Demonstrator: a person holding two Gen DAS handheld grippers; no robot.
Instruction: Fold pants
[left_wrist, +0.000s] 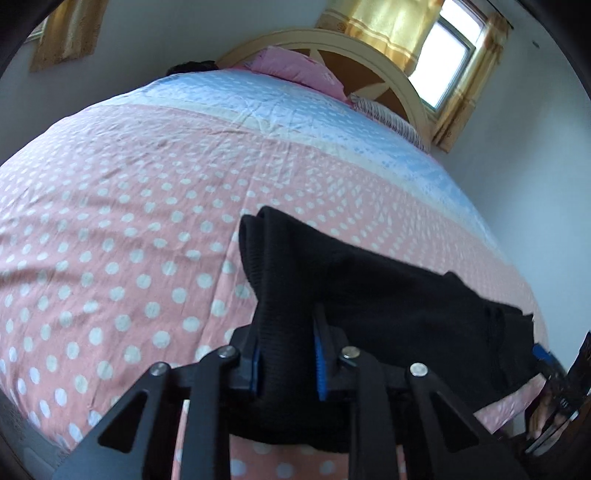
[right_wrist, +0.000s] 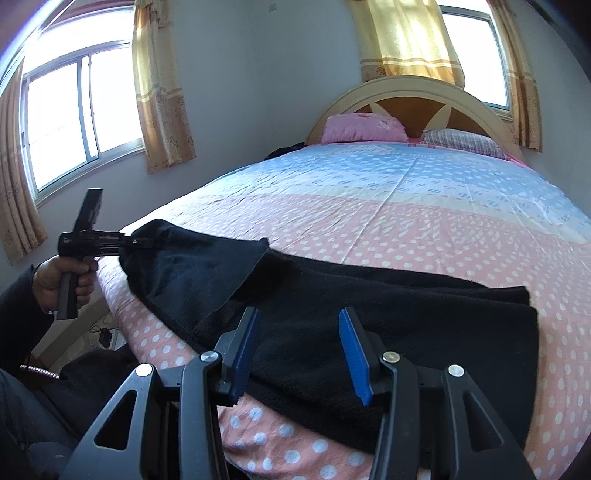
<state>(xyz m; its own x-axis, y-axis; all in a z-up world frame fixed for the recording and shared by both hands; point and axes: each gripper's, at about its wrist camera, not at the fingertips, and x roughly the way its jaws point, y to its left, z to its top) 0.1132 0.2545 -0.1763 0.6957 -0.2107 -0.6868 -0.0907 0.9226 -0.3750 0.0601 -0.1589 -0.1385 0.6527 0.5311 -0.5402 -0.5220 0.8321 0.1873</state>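
The black pants are laid across the near edge of the bed, on the pink dotted sheet, with one end reaching toward the left corner and the other end stacked in layers on the right.

The left hand-held gripper is clamped on a bunch of the dark fabric — its blue pads are seen pressed into the cloth on both sides, so that end is held. In the right wrist view the same tool is seen at the far left tip of the pants, gripped by a hand.

The right hand-held gripper is set at a middling width, with fabric lying between and below its fingers, but nothing is pinched there as far as can be told.

What could go wrong, as a guess:

- Only a top layer may be caught on the left, so the under layer would be left behind once that end is lifted.
- The fabric is hanging close to the mattress edge — a pull toward the person could drag the whole thing off onto the floor.
- If the right side isn't pinned or gripped first, the stacked end could be skewed and the fold would come out crooked.
- The sheet could be snagged along with the cloth on the right.
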